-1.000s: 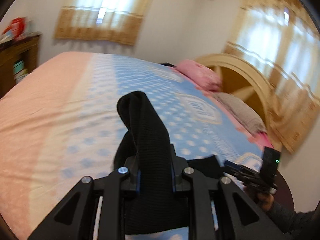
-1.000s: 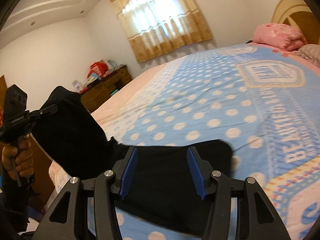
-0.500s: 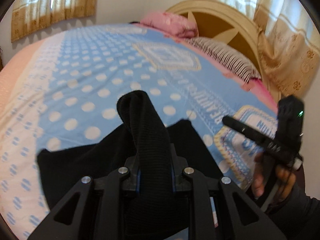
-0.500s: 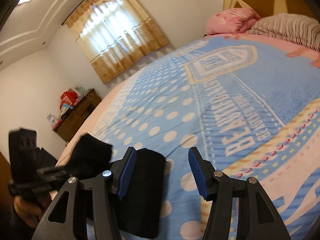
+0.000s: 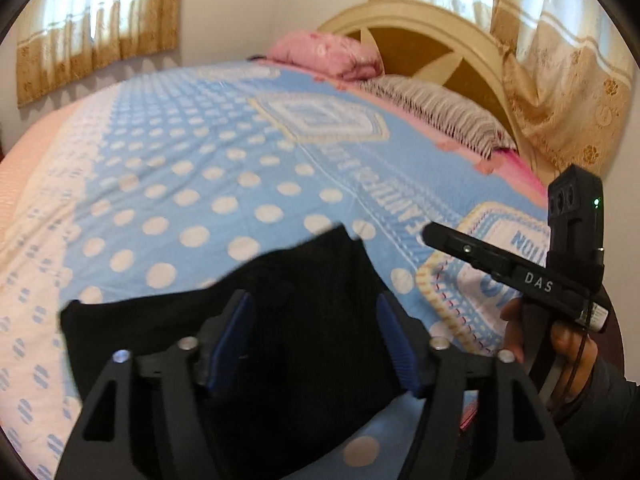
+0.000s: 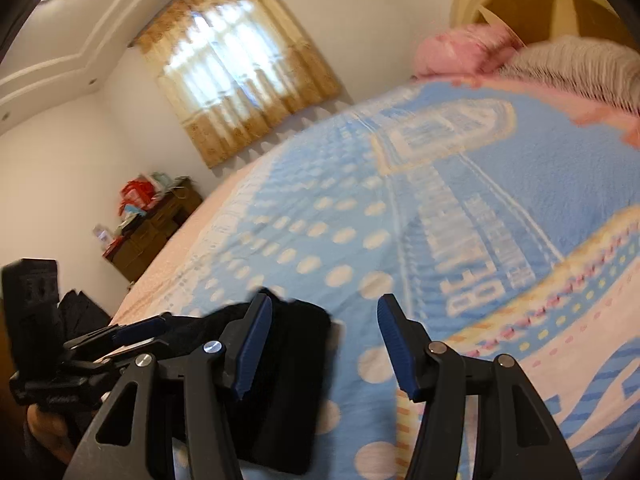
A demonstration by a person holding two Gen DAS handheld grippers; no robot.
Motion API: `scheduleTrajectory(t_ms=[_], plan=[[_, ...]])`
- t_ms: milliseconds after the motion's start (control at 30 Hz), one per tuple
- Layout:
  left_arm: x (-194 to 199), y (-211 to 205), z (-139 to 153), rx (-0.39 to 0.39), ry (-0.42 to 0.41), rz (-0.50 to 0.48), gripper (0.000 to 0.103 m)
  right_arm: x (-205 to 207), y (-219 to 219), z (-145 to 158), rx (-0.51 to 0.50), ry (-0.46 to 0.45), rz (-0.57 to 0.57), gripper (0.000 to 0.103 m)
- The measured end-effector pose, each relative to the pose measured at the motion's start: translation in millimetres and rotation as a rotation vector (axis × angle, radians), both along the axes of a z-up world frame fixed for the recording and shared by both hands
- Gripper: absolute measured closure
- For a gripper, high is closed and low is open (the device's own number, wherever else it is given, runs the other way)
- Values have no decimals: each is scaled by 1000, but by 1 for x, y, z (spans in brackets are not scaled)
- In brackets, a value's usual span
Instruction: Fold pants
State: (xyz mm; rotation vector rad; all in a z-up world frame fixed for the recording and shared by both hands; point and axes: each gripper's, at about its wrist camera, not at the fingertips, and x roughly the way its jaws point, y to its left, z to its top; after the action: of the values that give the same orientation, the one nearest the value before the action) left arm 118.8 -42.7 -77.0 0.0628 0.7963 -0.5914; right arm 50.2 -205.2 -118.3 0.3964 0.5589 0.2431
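The black pants [image 5: 296, 320] lie folded into a flat block on the blue polka-dot blanket [image 5: 224, 168] near the bed's front edge. My left gripper [image 5: 316, 336] is open just above them, its blue pads on either side of the fabric. My right gripper [image 6: 324, 344] is open and empty over the blanket, with the pants [image 6: 288, 384] under its left finger. In the left wrist view the right gripper [image 5: 436, 236] hovers to the right of the pants. In the right wrist view the left gripper [image 6: 136, 330] sits at the far left over the pants.
A pink pillow [image 5: 332, 54] and a striped pillow [image 5: 440, 112] lie against the cream headboard [image 5: 420, 28] at the far end. A dark wooden cabinet [image 6: 156, 228] with clutter stands by the far wall. Curtained windows [image 6: 236, 80] are behind the bed.
My left gripper has opened and let go of the pants; the raised fold now lies flat on the bed. My right gripper has shifted right, off the pants.
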Motion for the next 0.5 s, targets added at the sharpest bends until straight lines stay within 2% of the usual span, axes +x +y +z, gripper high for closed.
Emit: scheduleTrajectory(t_ms=[33, 100, 233, 300, 333, 433, 500], plan=[[-2, 9, 2, -4, -16, 27, 24, -4, 7, 7, -15, -26, 25, 46], [-2, 25, 3, -6, -37, 67, 22, -10, 30, 20, -64, -60, 106, 46], [5, 54, -7, 47, -65, 177, 21, -14, 74, 23, -135, -26, 203, 46], [9, 68, -16, 65, -47, 230, 21, -14, 92, 19, -147, 1, 273, 46], [12, 76, -21, 47, -24, 249, 21, -13, 98, 17, -168, 13, 287, 46], [17, 88, -35, 41, 1, 285, 20, -6, 112, -2, -278, 136, 279, 46], [19, 93, -44, 47, 16, 301, 19, 0, 102, -19, -360, 237, 178, 46]])
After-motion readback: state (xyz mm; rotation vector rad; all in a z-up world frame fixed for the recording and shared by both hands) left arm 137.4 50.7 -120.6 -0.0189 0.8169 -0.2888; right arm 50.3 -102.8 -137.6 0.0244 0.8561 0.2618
